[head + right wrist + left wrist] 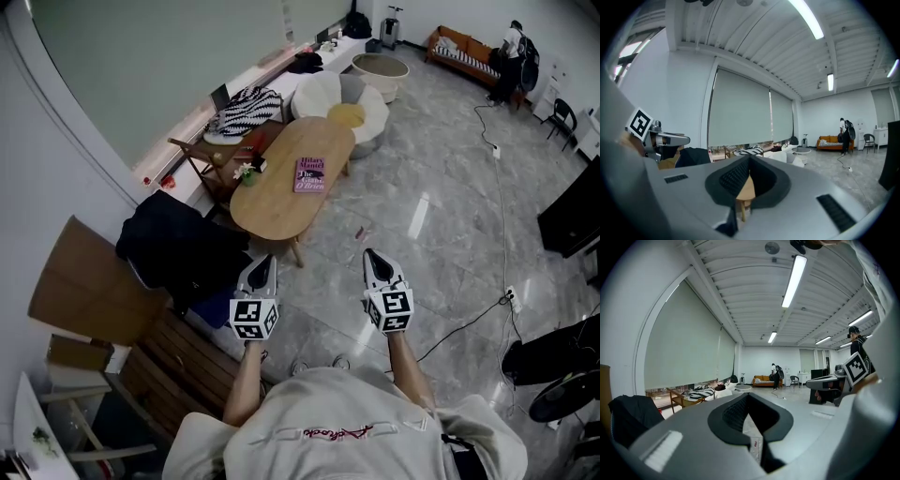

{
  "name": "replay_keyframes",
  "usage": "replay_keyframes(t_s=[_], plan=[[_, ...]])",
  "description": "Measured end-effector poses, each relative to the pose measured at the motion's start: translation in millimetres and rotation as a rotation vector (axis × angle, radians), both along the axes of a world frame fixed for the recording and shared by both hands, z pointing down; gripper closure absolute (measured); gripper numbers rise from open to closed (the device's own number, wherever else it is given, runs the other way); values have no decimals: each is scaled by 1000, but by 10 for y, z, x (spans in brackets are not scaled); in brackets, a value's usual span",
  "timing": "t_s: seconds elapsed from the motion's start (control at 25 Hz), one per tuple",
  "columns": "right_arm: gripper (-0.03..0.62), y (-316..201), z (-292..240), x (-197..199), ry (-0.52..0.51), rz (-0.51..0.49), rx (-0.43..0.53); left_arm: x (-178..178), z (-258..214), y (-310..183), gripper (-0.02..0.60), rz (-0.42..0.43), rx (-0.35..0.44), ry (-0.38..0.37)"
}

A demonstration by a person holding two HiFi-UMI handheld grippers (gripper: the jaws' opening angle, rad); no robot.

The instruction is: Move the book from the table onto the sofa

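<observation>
Pale tiled floor [422, 216] lies between the person and the table [272, 211], on whose middle the book [310, 174] rests flat, the sofa [464, 52] far beyond the table, while left gripper [263, 265] and right gripper [374, 262] hover short of the table, jaws pressed together and empty, probably because no reach has begun.

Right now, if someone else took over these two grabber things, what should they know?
Left gripper: shut, empty.
Right gripper: shut, empty.
Both are held over the floor, short of the table.
The book lies flat on the table.
The sofa is at the far end of the room, with a person beside it.
Done: nothing.
Left: grasp the book, carry it over, set it on the sofa.
</observation>
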State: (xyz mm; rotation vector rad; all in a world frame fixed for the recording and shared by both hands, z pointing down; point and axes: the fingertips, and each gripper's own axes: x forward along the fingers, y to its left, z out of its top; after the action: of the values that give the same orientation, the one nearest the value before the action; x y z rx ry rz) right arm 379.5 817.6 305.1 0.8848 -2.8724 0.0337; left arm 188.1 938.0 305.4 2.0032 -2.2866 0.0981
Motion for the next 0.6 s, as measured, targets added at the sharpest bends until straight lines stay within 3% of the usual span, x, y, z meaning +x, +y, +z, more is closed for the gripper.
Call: replay_keyframes(t_s=[0.6], plan=[[588,-295,-8,166,4,-71,37,392,90,-282,574,-42,-3,18]])
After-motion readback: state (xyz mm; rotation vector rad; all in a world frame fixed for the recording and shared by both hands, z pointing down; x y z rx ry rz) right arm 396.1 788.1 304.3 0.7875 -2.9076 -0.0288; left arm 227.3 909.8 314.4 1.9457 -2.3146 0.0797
